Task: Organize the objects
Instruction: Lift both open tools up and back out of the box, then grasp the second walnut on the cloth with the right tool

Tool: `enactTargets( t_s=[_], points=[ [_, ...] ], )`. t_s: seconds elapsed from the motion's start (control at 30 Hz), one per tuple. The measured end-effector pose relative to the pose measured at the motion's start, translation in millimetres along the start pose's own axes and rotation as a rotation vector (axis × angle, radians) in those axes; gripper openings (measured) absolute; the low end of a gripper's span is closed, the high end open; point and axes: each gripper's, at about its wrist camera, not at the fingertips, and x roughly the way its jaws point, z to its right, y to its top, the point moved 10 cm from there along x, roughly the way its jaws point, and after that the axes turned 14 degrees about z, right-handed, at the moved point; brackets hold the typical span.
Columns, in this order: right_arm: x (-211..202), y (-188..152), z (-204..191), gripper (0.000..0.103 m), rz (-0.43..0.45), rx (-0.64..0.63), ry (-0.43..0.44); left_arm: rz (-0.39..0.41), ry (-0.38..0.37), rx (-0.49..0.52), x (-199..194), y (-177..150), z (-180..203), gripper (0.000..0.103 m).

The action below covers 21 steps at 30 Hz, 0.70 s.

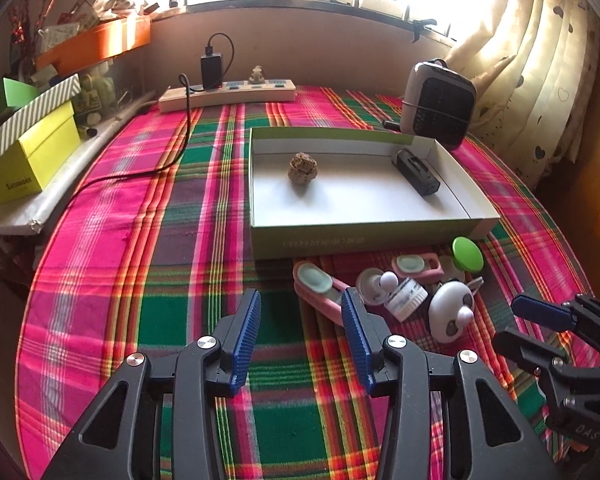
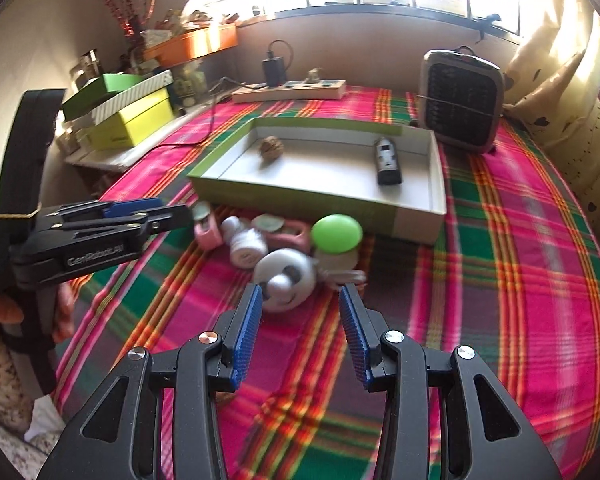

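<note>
Both the left gripper (image 1: 300, 304) and right gripper (image 2: 300, 298) hang released and empty. The round white toy (image 2: 286, 276) lies just before the box (image 2: 320, 202); straddle it squarely before closing.

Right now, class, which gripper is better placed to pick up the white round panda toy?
Probably the right gripper: its open jaws face the white round panda toy just ahead. The left gripper, also open, points nearer the pink case.

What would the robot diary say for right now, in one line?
left gripper: open, empty | right gripper: open, nearing panda toy | box: walnut, black device inside
</note>
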Motion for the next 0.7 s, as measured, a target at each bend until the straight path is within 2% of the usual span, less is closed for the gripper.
enactTargets(
  t_s=[0.37, 0.7],
  points=[
    [-12, -28, -26, 0.042, -0.027, -0.023, 0.079, -0.019, -0.011, -0.030, -5, -14, -1, 0.041],
    [-12, -40, -41, 0.045, -0.059, -0.038, 0.135, -0.028, -0.013, -0.032, -2, -17, 3, 0.042]
  ],
)
